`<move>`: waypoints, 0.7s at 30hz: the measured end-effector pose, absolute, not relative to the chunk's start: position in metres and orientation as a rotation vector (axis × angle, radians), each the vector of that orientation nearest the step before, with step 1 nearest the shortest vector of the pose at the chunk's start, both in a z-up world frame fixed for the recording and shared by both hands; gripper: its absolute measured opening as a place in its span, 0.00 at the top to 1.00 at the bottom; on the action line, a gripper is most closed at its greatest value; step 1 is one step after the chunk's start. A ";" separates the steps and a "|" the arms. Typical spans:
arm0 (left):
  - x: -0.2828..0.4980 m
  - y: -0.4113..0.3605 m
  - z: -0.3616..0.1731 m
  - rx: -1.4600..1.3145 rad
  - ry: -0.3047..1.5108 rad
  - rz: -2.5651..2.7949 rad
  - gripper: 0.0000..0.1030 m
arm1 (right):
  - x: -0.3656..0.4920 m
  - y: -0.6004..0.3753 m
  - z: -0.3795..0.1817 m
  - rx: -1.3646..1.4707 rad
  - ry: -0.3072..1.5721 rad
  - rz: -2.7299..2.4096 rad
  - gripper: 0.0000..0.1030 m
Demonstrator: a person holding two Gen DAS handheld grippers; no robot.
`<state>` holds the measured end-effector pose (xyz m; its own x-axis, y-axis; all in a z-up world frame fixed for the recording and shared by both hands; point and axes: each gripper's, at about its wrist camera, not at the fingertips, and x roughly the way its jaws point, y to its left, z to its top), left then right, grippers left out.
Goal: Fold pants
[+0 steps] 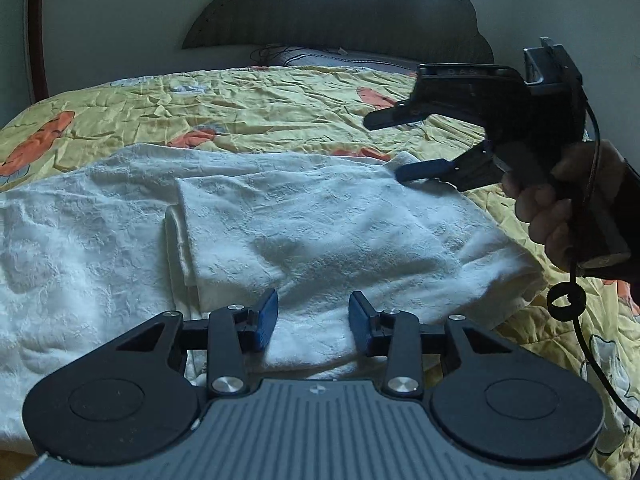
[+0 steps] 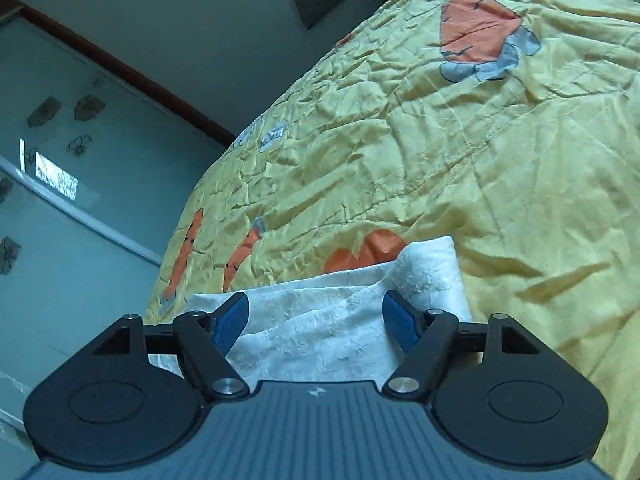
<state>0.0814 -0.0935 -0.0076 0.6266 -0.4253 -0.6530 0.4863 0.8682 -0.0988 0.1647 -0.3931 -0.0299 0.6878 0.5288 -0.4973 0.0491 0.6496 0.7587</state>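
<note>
White textured pants (image 1: 304,224) lie partly folded on the yellow bedspread (image 1: 248,100), with one layer doubled over the middle. My left gripper (image 1: 313,320) hovers low over their near edge; its blue pads (image 1: 266,320) stand apart and pinch no cloth. My right gripper (image 1: 396,144), rolled on its side and held by a hand (image 1: 552,216), is open at the pants' far right corner, its lower finger (image 1: 420,170) touching the cloth. In the right wrist view the right gripper (image 2: 316,320) is wide open around that corner of the pants (image 2: 432,276), and the pads do not press on it.
A dark headboard (image 1: 340,8) and a pillow (image 1: 340,58) stand at the far end of the bed. A black cable (image 1: 576,280) with a coil hangs from the right gripper. Glass doors with flower decals (image 2: 80,160) stand beyond the bed's edge.
</note>
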 end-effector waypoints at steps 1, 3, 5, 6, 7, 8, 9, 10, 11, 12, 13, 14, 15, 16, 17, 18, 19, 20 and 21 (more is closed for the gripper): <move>0.079 -0.090 -0.004 0.080 0.723 -0.522 0.56 | 0.153 -0.393 -0.022 0.811 0.759 0.320 0.27; 0.072 -0.082 0.002 0.076 0.706 -0.520 0.56 | 0.124 -0.389 -0.010 0.785 0.726 0.386 0.27; 0.068 -0.076 0.007 0.071 0.703 -0.526 0.56 | 0.094 -0.380 -0.008 0.784 0.734 0.469 0.26; 0.067 -0.074 0.008 0.068 0.703 -0.524 0.56 | 0.081 -0.375 -0.009 0.791 0.745 0.504 0.26; 0.067 -0.073 0.008 0.066 0.704 -0.522 0.56 | 0.069 -0.370 -0.013 0.803 0.758 0.536 0.26; 0.068 -0.073 0.007 0.066 0.708 -0.519 0.55 | 0.059 -0.365 -0.020 0.817 0.779 0.554 0.26; 0.070 -0.074 0.005 0.067 0.711 -0.506 0.55 | 0.052 -0.361 -0.028 0.822 0.806 0.558 0.26; 0.072 -0.075 0.001 0.064 0.720 -0.493 0.55 | 0.048 -0.358 -0.036 0.816 0.827 0.545 0.27; 0.076 -0.075 -0.003 0.050 0.730 -0.483 0.55 | 0.042 -0.358 -0.045 0.818 0.795 0.536 0.27; 0.078 -0.075 -0.007 0.038 0.726 -0.474 0.55 | 0.037 -0.362 -0.050 0.854 0.751 0.538 0.27; 0.080 -0.075 -0.010 0.035 0.713 -0.469 0.54 | 0.038 -0.364 -0.052 0.888 0.750 0.533 0.27; 0.081 -0.075 -0.011 0.037 0.704 -0.466 0.54 | 0.040 -0.365 -0.050 0.898 0.766 0.521 0.27; 0.081 -0.076 -0.010 0.040 0.706 -0.463 0.55 | 0.043 -0.363 -0.045 0.888 0.790 0.507 0.27; 0.082 -0.075 -0.008 0.030 0.717 -0.461 0.55 | 0.046 -0.360 -0.038 0.859 0.812 0.491 0.27; 0.083 -0.070 -0.004 0.002 0.729 -0.456 0.55 | 0.048 -0.356 -0.029 0.821 0.823 0.479 0.27; 0.083 -0.061 0.001 -0.042 0.730 -0.447 0.56 | 0.050 -0.350 -0.018 0.773 0.817 0.483 0.25; 0.079 -0.050 0.007 -0.089 0.716 -0.437 0.55 | 0.049 -0.343 -0.009 0.722 0.801 0.499 0.25; 0.074 -0.037 0.014 -0.131 0.691 -0.423 0.56 | 0.049 -0.335 0.001 0.673 0.785 0.519 0.25; 0.067 -0.023 0.022 -0.167 0.661 -0.404 0.55 | 0.049 -0.324 0.011 0.612 0.768 0.534 0.25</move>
